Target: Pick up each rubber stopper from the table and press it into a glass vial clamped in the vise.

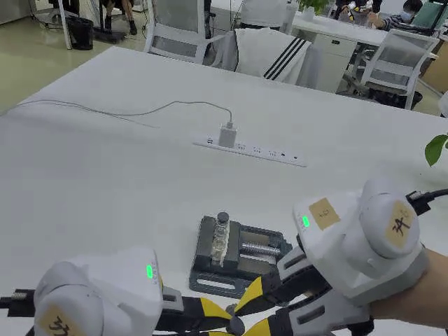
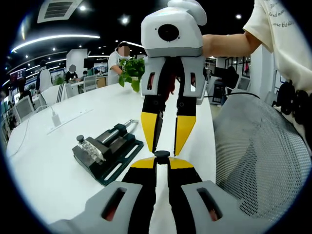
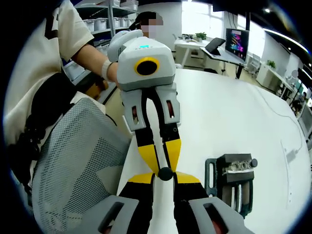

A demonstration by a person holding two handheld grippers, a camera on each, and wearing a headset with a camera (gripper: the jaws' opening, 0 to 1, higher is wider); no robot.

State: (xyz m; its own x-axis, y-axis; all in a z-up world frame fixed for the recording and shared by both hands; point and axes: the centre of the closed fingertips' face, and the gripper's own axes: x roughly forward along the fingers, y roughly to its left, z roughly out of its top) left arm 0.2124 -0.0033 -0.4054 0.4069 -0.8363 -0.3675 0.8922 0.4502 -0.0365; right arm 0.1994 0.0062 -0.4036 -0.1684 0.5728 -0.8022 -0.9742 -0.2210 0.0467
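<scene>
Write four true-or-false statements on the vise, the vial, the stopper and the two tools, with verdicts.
The vise holds a glass vial upright. True.
The rubber stopper lies on the table. False: the left tool grips it at its tips, clear of the table.
The right tool is shut on the glass vial. False: it stands open, tips facing the left tool's.
A white charger is plugged into the power strip. True.

White table (image 1: pixel 105 175); dark grey vise (image 1: pixel 245 269); black stopper (image 2: pixel 162 155); left tongs (image 2: pixel 162 165), right tongs (image 3: pixel 165 179) black, yellow-tipped.
</scene>
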